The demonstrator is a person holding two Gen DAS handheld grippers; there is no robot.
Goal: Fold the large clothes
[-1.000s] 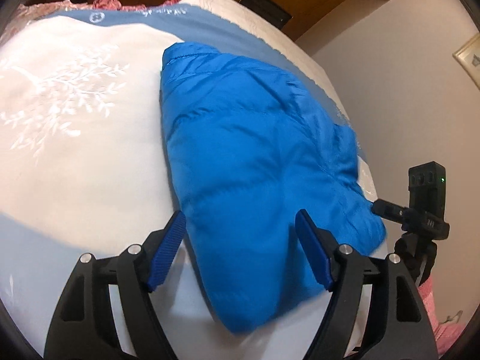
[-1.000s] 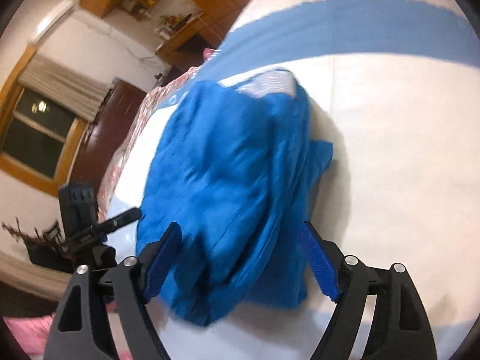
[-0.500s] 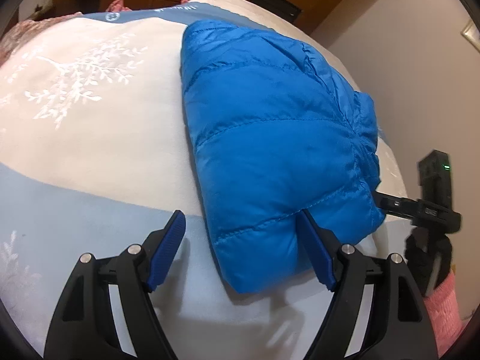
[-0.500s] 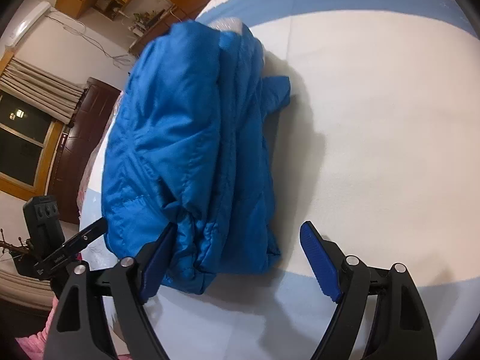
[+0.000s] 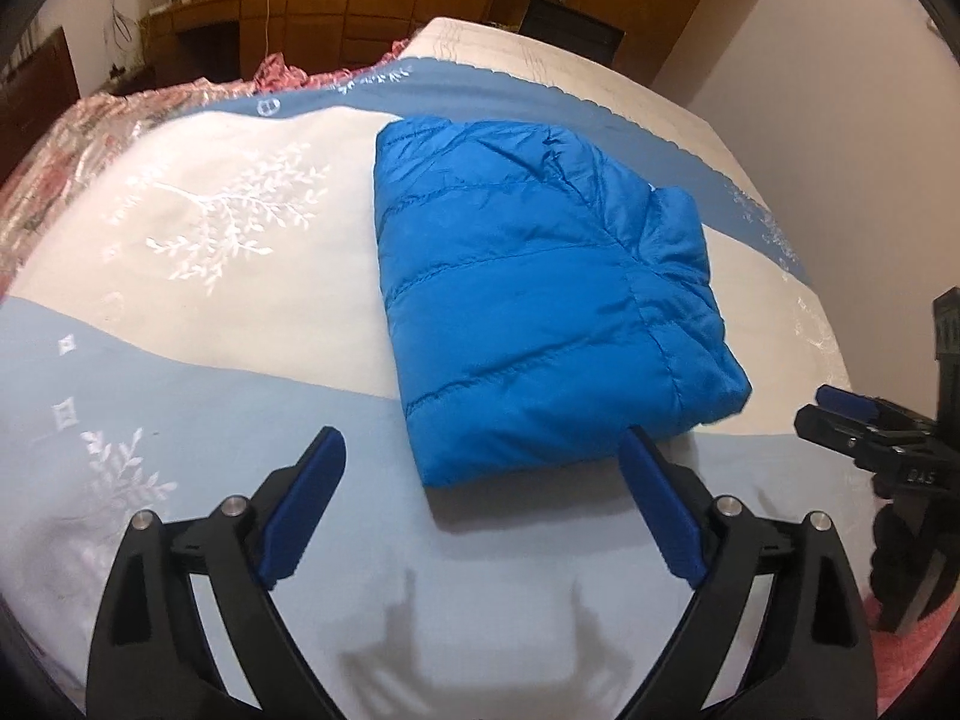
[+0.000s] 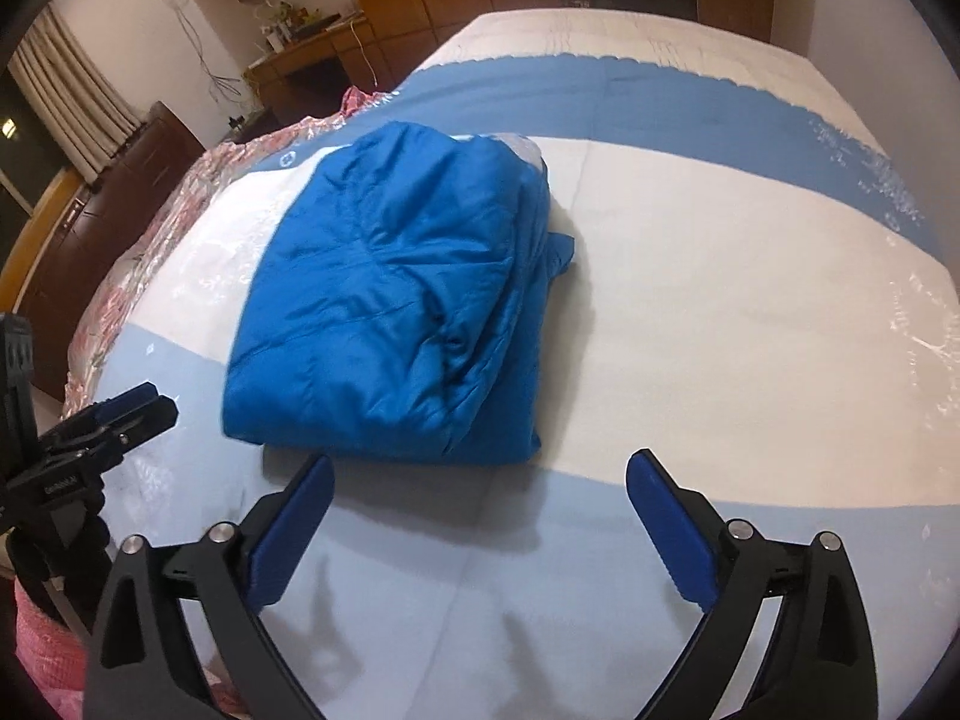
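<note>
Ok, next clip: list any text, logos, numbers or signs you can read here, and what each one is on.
"DAS", uncertain, pale print on the black body of the right gripper as the left wrist view shows it.
Pale print on the left gripper in the right wrist view: too blurred to read.
Round white emblem and script on the blue band of the bedspread: too small to read.
The blue jacket shows no lettering.

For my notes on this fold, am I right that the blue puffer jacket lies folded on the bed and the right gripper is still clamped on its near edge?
Not quite. The blue puffer jacket does lie folded on the bed, but the right gripper is not clamped on it: in the right wrist view its jaws are opening, with nothing between them, short of the jacket's near edge.
</note>
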